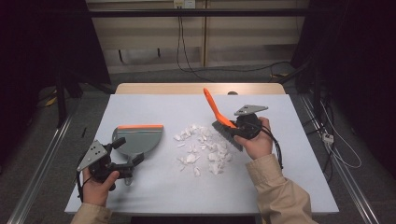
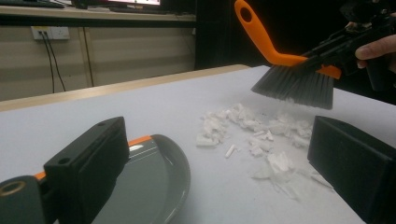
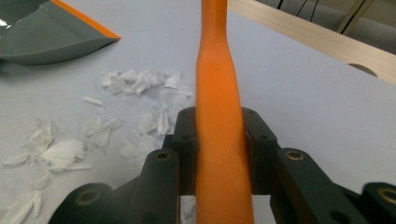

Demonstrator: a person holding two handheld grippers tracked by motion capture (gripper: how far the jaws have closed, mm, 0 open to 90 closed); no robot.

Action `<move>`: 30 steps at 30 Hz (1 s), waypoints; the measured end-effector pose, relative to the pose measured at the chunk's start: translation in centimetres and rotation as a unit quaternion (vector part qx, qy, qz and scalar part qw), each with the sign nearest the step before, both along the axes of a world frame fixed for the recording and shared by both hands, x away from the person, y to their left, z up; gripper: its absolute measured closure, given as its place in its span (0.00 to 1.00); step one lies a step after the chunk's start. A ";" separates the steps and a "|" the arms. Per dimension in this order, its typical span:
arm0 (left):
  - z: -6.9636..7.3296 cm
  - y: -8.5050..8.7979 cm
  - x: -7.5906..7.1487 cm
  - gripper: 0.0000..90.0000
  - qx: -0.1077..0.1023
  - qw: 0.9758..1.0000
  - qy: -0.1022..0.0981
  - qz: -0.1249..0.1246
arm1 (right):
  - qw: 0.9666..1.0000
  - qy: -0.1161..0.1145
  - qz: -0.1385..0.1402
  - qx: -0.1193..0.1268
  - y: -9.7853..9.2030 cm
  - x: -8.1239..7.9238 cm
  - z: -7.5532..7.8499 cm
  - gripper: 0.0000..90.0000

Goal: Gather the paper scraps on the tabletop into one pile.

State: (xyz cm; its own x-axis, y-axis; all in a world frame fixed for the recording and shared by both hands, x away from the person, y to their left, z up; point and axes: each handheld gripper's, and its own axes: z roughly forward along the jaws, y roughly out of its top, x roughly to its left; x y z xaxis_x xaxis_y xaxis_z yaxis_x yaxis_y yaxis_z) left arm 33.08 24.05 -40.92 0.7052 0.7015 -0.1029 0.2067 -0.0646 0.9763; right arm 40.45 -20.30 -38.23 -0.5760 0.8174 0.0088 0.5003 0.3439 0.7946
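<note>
While the left hand point(image 1: 97, 184) rests low at the near left corner of the table point(image 1: 299, 186), its left gripper point(image 1: 122, 156) points toward the far right; whether its jaws clamp the grey dustpan point(image 1: 136, 140), which lies flat just ahead of it with one jaw over its rim, I cannot tell. White paper scraps point(image 1: 203, 147) are scattered mid-table. At right, the right hand point(image 1: 257, 140) is raised, its right gripper point(image 1: 239, 127) closed on the orange brush point(image 1: 219, 116), bristles hanging above the scraps' right edge.
</note>
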 end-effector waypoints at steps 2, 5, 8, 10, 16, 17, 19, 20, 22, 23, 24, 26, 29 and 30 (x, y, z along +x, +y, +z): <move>-0.1 0.0 0.1 0.05 0.001 1.000 0.002 -0.001 | 1.000 0.002 0.004 0.007 -0.2 0.3 -0.2 0.80; -0.2 0.0 0.2 0.05 0.000 1.000 0.003 -0.001 | 1.000 0.002 0.003 -0.007 -0.4 1.0 -0.8 0.80; -0.2 -0.1 0.2 0.05 0.000 1.000 0.004 -0.001 | 1.000 0.005 -0.001 -0.012 -0.6 1.5 -1.3 0.80; -0.3 -0.1 0.0 0.05 0.003 1.000 0.005 0.000 | 1.000 0.008 0.003 0.001 -0.9 2.1 -1.5 0.80; 0.2 -0.6 -0.1 0.05 -0.013 1.000 0.005 0.000 | 0.999 -0.013 0.013 -0.043 -1.0 3.6 -0.7 0.80; 0.1 -0.6 0.0 0.05 -0.011 1.000 0.005 -0.002 | 0.999 -0.011 0.017 -0.044 -0.8 3.8 -0.6 0.80; 0.0 -0.6 0.0 0.05 -0.011 1.000 0.009 -0.003 | 0.999 -0.012 0.026 -0.035 -0.5 4.2 -0.4 0.80; 0.0 -0.6 0.0 0.05 -0.009 1.000 0.008 -0.003 | 0.999 -0.015 0.032 -0.034 -0.4 4.4 -0.4 0.80; -0.1 -0.7 0.1 0.05 -0.010 1.000 0.010 -0.003 | 0.998 -0.014 0.034 -0.041 -0.1 4.9 -0.5 0.80; -0.1 -0.7 0.1 0.05 -0.008 1.000 0.009 -0.004 | 0.998 -0.014 0.035 -0.040 0.0 5.2 -0.7 0.80; -0.1 -0.7 0.0 0.05 -0.007 1.000 0.009 -0.003 | 0.999 -0.011 0.035 -0.035 0.1 5.6 -1.0 0.80; -0.1 -0.6 0.0 0.05 -0.008 1.000 0.009 -0.002 | 0.999 -0.001 0.037 -0.022 0.2 6.3 -1.6 0.80; -0.1 -0.6 0.0 0.05 -0.006 1.000 0.008 -0.001 | 0.999 -0.006 0.044 -0.019 0.7 7.2 -2.0 0.80; -0.1 -0.7 0.0 0.05 -0.006 1.000 0.008 -0.001 | 0.998 -0.011 0.049 -0.023 0.9 7.5 -2.1 0.80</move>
State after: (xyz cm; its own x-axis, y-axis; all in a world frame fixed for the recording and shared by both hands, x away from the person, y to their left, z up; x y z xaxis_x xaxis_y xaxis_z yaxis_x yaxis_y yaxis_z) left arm 33.10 23.37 -41.04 0.7053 0.6982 -0.1229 0.2220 -0.0529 0.9736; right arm 47.96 -19.37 -40.32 -0.6528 0.7564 -0.0413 0.4452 0.4272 0.7869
